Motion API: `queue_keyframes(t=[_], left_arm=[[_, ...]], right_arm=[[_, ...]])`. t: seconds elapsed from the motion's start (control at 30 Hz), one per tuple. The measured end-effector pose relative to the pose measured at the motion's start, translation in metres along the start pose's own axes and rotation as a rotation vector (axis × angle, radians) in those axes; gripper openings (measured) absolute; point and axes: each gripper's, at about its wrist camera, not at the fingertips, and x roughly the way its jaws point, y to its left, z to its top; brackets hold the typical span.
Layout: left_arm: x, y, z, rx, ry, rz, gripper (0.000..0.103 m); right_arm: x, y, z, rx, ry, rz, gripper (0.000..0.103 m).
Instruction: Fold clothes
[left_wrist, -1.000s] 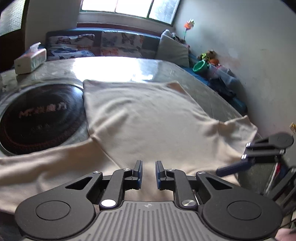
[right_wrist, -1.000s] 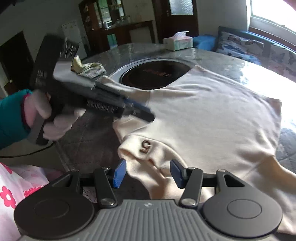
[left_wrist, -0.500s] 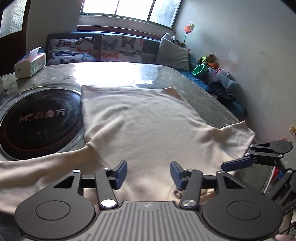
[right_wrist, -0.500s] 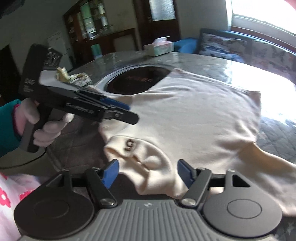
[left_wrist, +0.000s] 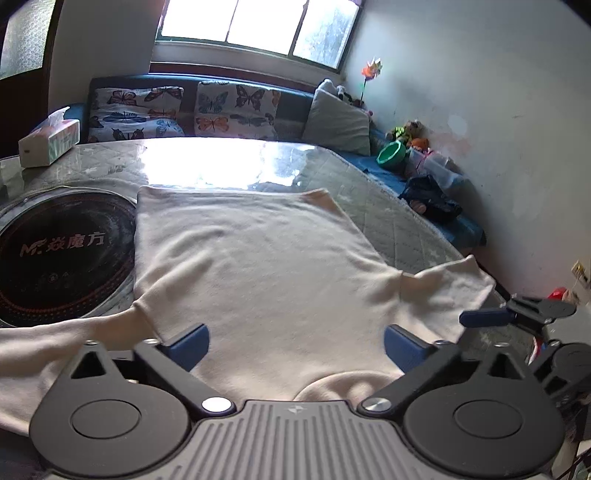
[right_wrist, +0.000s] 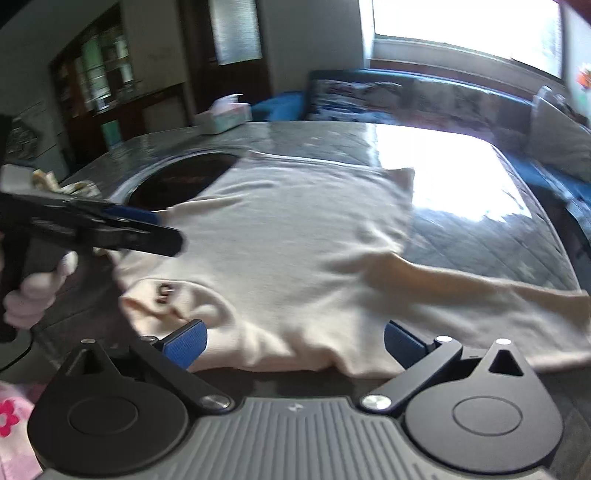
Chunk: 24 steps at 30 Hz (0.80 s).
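A cream long-sleeved top lies spread flat on the table, collar toward me, sleeves out to both sides. It also shows in the right wrist view, with a small label at the collar. My left gripper is open wide and empty, above the collar edge. My right gripper is open wide and empty, above the near hem by the collar. Each gripper shows in the other's view: the right one beyond the right sleeve, the left one at the left.
A round black hotplate is set in the table, partly under the top's left side. A tissue box stands at the far left. A sofa with cushions runs behind. Clutter lies at the right wall.
My left gripper went from nearly shut to wide open and lifted off the cloth. My right gripper opened wider and swung right. The collar now lies flatter.
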Motion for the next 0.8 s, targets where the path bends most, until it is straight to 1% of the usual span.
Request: queue_keyframes(t=[0.13, 0.3, 0.5, 0.6, 0.8], left_arm=[[-0.002, -0.004, 0.002, -0.011, -0.026, 0.005, 0.103], [0.000, -0.008, 0.003, -0.032, -0.036, 0.015, 0.103], [0.006, -0.018, 0.004, -0.024, -0.015, 0.017, 0.103], [0.009, -0.023, 0.005, -0.019, -0.002, 0.013, 0.103], [0.015, -0.036, 0.006, 0.007, 0.015, 0.004, 0.103]], right_arm=[[-0.002, -0.011, -0.007, 0.054, -0.020, -0.070, 0.103], [-0.007, -0.023, -0.014, 0.125, -0.066, -0.101, 0.103], [-0.014, -0.038, -0.019, 0.212, -0.115, -0.131, 0.103], [-0.016, -0.047, -0.022, 0.249, -0.121, -0.143, 0.103], [-0.018, -0.061, -0.029, 0.305, -0.101, -0.183, 0.103]])
